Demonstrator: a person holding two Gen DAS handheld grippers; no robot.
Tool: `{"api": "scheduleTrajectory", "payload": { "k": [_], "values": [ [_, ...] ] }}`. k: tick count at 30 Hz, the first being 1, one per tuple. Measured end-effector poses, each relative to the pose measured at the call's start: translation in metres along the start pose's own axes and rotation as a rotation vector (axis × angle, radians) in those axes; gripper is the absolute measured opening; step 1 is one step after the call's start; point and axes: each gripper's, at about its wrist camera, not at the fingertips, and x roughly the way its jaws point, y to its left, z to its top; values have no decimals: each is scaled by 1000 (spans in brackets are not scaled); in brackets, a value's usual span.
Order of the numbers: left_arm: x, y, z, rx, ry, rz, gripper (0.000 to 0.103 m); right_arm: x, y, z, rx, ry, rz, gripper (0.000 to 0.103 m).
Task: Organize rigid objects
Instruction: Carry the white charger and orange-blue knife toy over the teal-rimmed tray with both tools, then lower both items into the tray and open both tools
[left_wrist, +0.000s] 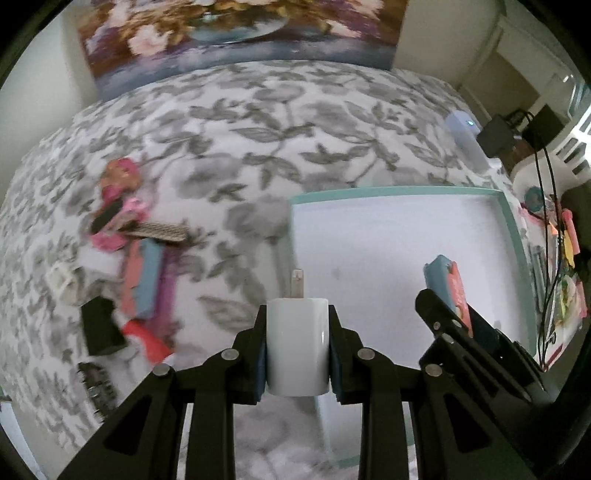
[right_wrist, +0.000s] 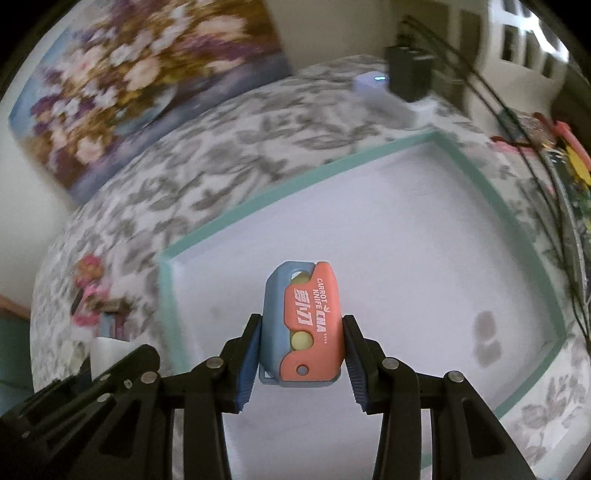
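**Two tools, each with a catch, over the teal-rimmed tray**

We read "CARROT KNIFE" and "CHA" in white letters on the orange panel of the carrot knife toy (right_wrist: 301, 328), with white Chinese characters alongside that we cannot make out for certain. The toy is a chunky blue body with an orange cover, a pale yellow-green ball showing through a round hole and a small grey rivet near its lower end. Our right tool (right_wrist: 301, 354) has it clamped between its blue pads (right_wrist: 248, 363), partly closed around its width, above the white floor of the tray (right_wrist: 258, 201).

Our left tool (left_wrist: 297, 354) is closed tight on a white charger plug (left_wrist: 297, 347), a smooth glossy block with no writing we can see and a metal prong sticking out of its far end. It sits over the tray's left edge.

On the grey floral worktop to the left lies a blurred pile of toys (left_wrist: 138, 254): pink, blue, red and black pieces, none of them legible.
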Motion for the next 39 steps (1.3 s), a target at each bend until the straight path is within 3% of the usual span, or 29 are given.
{"api": "scheduleTrajectory", "payload": {
  "k": [10, 21, 26, 29, 33, 35, 39],
  "values": [
    [25, -33, 11, 60, -9, -8, 28, 6, -64, 13, 174, -41, -96, 45],
    [41, -49, 12, 93, -6, -34, 28, 11, -60, 13, 134, -29, -125, 46],
    [34, -45, 10, 89, -21, -27, 48, 9, -53, 11, 98, -29, -136, 46],
    [25, -38, 8, 76, -41, -30, 54, 5, -50, 9, 79, -38, -146, 47],
    [15, -24, 5, 49, -61, -30, 62, -1, -46, 6, 53, -47, -158, 55],
    [10, -17, 3, 42, -77, -21, 72, -2, -43, 4, 40, -44, -167, 58],
    [0, 6, -4, 12, -123, 3, 83, -3, -34, -2, 2, -34, -172, 68]
  ]
}}
